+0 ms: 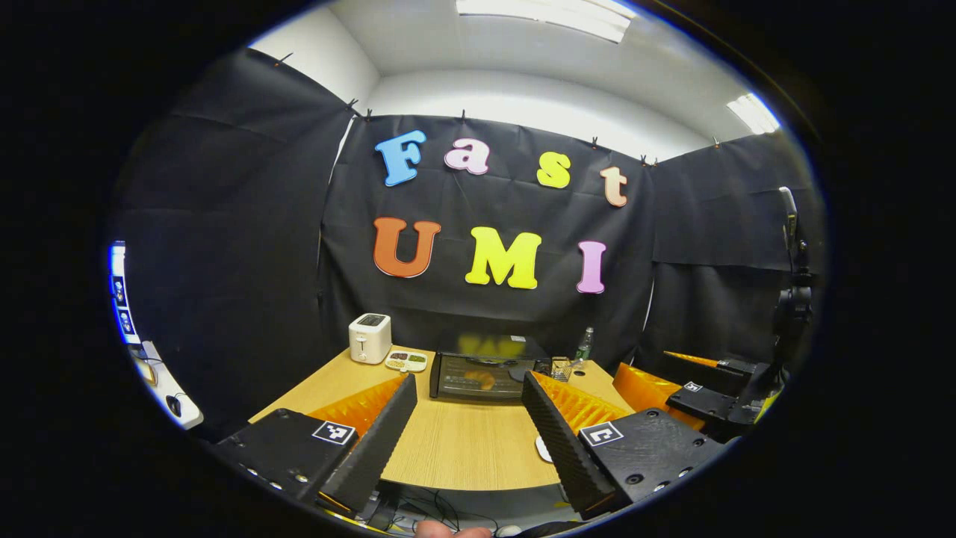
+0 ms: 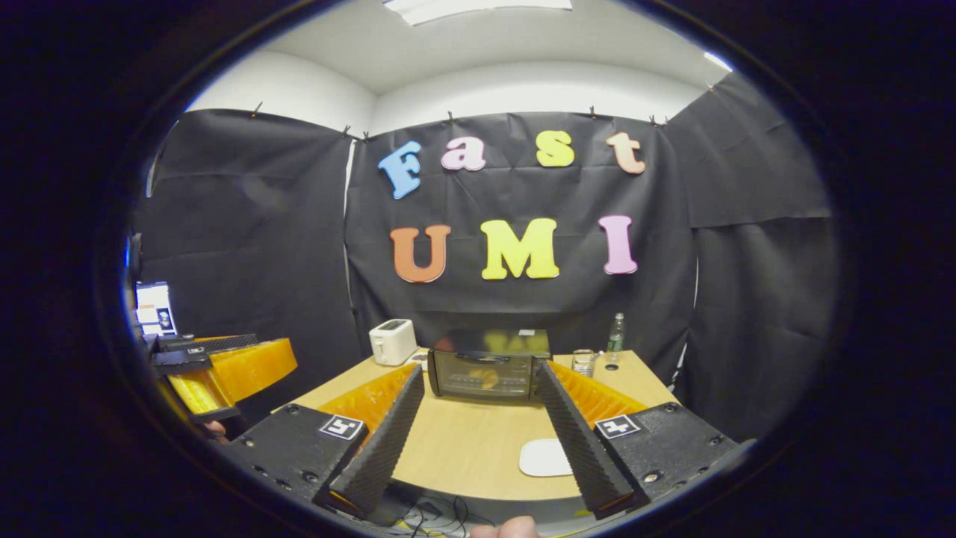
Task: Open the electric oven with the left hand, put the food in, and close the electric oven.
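Note:
The black electric oven (image 1: 482, 373) (image 2: 485, 370) stands at the back middle of the wooden table (image 1: 455, 456) with its glass door closed. A small white tray of food (image 1: 406, 362) lies between the oven and a white toaster (image 1: 370, 338) (image 2: 393, 341). My left gripper (image 1: 469, 385) hangs open over the table's near edge, well short of the oven, with nothing between its fingers. My right gripper (image 2: 479, 371) is open and empty too, held back from the table. In the left gripper view the right gripper (image 1: 702, 396) hovers off to the right.
A bottle (image 1: 585, 344) (image 2: 615, 332) and a glass (image 1: 562, 368) (image 2: 582, 362) stand right of the oven. A flat white pad (image 2: 545, 457) lies near the table's front edge. The left gripper (image 2: 216, 366) shows far left in the right gripper view. Cables hang below the table's edge.

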{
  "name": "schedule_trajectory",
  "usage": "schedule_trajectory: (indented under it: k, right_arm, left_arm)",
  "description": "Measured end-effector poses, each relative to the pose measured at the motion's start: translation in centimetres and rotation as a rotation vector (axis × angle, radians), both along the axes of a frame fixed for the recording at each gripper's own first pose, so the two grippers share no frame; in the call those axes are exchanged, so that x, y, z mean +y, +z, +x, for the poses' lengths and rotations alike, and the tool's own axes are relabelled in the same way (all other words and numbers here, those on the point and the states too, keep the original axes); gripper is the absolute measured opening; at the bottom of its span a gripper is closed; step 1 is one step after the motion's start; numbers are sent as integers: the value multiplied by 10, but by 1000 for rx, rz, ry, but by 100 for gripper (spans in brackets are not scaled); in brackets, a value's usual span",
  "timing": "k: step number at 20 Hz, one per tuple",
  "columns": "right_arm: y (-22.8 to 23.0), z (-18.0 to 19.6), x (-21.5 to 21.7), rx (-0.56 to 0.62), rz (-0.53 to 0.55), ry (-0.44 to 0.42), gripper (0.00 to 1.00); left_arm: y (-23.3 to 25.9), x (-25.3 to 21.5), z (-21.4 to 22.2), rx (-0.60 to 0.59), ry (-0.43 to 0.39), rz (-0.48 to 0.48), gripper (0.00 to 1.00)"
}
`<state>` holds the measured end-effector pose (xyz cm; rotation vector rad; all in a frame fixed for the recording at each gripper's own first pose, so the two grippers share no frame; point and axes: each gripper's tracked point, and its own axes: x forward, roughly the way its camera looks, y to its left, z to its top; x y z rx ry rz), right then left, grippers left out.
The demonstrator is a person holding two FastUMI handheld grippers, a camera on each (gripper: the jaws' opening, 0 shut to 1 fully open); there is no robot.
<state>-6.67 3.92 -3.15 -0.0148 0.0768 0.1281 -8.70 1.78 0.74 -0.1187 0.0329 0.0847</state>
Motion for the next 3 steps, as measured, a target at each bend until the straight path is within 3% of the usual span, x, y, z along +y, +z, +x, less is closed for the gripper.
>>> schedule_trajectory:
  k: [3]
  right_arm:
    - [1, 2, 1, 1, 9, -3, 97]
  left_arm:
    - [1, 1, -1, -5, 2, 9, 94]
